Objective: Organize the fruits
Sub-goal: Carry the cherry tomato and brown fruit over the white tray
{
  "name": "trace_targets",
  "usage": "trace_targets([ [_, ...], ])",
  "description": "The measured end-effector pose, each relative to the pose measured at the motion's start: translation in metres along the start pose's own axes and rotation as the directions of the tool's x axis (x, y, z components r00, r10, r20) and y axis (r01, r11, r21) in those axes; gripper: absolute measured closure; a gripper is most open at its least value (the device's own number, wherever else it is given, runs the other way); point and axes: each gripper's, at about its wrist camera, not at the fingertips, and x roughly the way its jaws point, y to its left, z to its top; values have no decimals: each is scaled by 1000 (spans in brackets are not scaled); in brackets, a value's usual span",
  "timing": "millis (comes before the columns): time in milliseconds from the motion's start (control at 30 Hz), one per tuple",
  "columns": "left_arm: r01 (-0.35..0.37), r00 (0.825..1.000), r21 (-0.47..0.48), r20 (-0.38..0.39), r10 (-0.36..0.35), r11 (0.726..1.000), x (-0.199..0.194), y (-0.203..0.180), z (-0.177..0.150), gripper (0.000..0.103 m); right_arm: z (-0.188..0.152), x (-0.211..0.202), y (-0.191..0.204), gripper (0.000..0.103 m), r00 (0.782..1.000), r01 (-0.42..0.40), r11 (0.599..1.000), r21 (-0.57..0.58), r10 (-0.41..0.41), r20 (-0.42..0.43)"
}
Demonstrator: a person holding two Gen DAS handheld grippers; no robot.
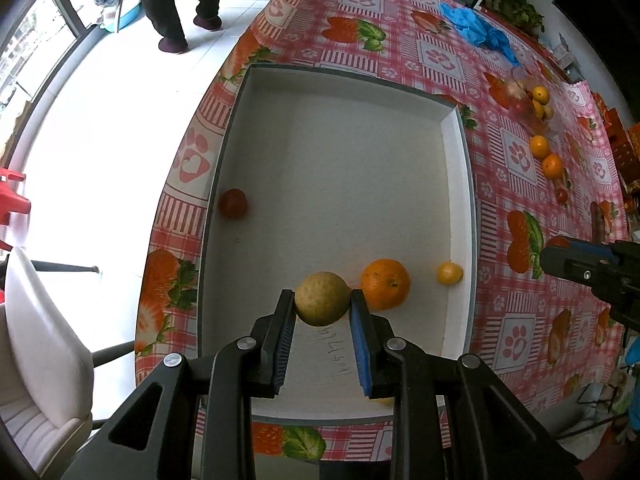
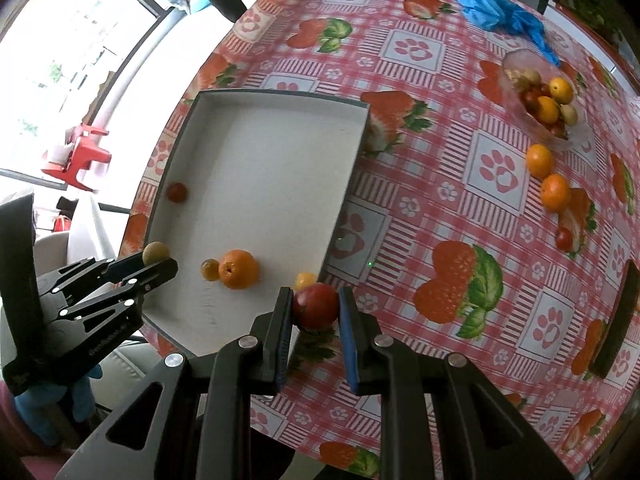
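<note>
My left gripper (image 1: 322,300) is shut on a yellow-green round fruit (image 1: 322,298) and holds it over the near end of the white box (image 1: 454,184). The box holds a big orange (image 1: 385,284), a small yellow fruit (image 1: 449,273) and a red tomato (image 1: 233,203). My right gripper (image 2: 315,306) is shut on a red tomato (image 2: 315,306) just outside the box's near right corner (image 2: 332,256), above the tablecloth. The left gripper also shows in the right wrist view (image 2: 158,264).
A clear bowl of mixed fruit (image 2: 538,98) stands far right. Two oranges (image 2: 540,160) (image 2: 555,192) and a small tomato (image 2: 564,237) lie loose near it. A blue plastic bag (image 2: 500,12) lies at the table's far end. A white chair (image 1: 40,352) stands left.
</note>
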Motion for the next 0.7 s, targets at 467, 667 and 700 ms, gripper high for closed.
trace_targets([
  [467, -2, 1000, 15, -19, 3, 1000, 7, 3, -3, 75, 4, 14, 21, 79, 999, -26, 999, -46, 25, -36],
  [667, -8, 999, 20, -34, 9, 1000, 12, 3, -5, 75, 9, 22, 28, 79, 998, -45, 998, -50, 42, -56],
  [700, -9, 999, 22, -37, 10, 1000, 13, 3, -4, 75, 9, 24, 30, 79, 997, -48, 998, -51, 45, -61],
])
